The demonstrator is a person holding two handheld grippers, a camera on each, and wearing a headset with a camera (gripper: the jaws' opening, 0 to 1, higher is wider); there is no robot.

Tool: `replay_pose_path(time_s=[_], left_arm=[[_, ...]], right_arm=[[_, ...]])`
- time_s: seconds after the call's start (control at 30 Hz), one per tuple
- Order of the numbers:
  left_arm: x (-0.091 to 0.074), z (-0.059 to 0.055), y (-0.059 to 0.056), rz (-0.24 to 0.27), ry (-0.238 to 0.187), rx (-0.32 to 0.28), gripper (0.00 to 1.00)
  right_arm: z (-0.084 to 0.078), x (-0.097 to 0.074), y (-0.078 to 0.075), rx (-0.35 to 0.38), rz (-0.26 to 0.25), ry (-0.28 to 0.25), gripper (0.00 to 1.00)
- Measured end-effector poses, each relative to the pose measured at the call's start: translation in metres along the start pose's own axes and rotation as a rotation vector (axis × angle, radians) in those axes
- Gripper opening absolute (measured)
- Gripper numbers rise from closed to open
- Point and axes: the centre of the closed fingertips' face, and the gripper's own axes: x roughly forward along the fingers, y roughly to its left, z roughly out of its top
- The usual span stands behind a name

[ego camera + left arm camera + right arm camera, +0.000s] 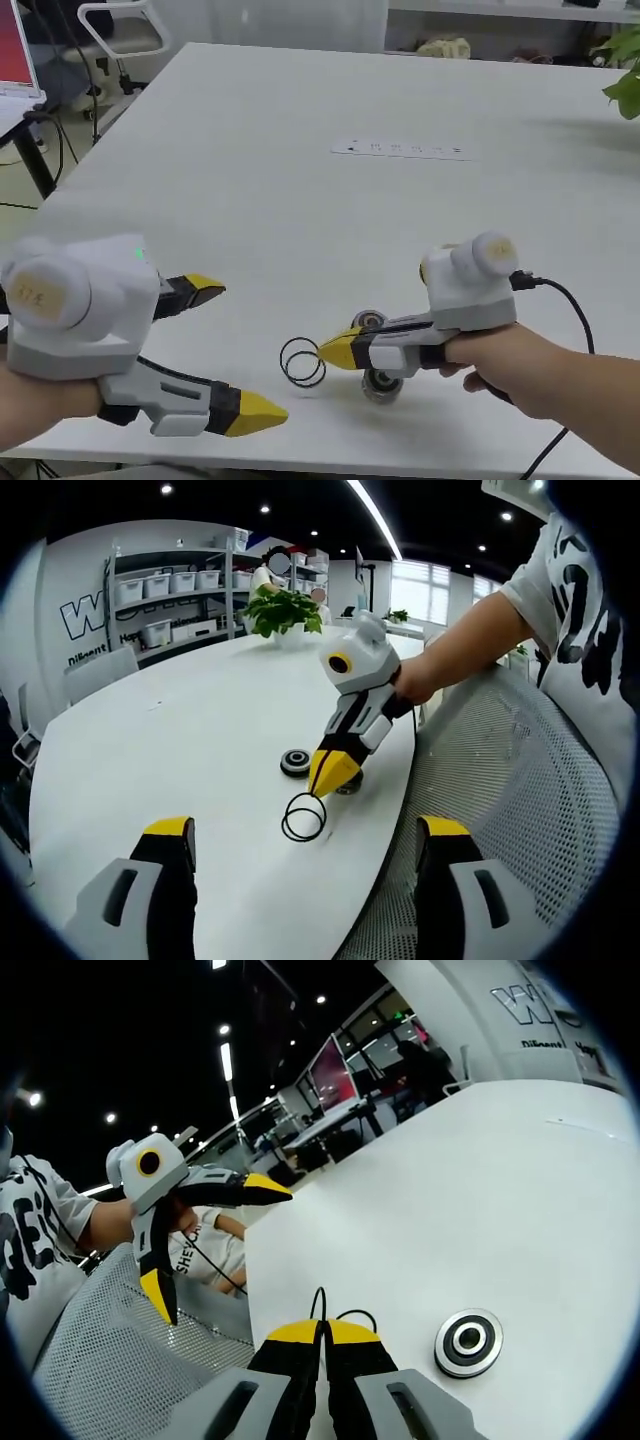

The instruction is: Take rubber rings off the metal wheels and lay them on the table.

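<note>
Head view: big white table (300, 200), left gripper (243, 350) idle with jaws spread wide, right gripper (328, 352) above two metal wheels (382, 385), jaws pressed together and seemingly nipping the rim of the rubber rings (303, 362) near the front edge. Risk imo: a ring clings to the tips on release and gets flicked off that edge. The rings lie about flat, holes up. They're round, so no real long axis.

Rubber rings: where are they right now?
Head view, near the table's front edge: the rings sit at the shut fingers of the right gripper, seemingly pinched, just left of the two wheels.
</note>
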Motion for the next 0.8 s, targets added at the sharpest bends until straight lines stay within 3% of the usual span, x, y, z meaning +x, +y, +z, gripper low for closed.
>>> replay_pose_path(time_s=[0.63, 0.8], left_arm=[[-0.003, -0.006, -0.001, 0.000, 0.013, -0.010, 0.92], [-0.003, -0.004, -0.001, -0.001, 0.013, -0.009, 0.91]], right_arm=[[-0.009, 0.006, -0.013, 0.043, -0.048, 0.019, 0.00], [-0.008, 0.006, -0.013, 0.065, -0.038, 0.007, 0.00]])
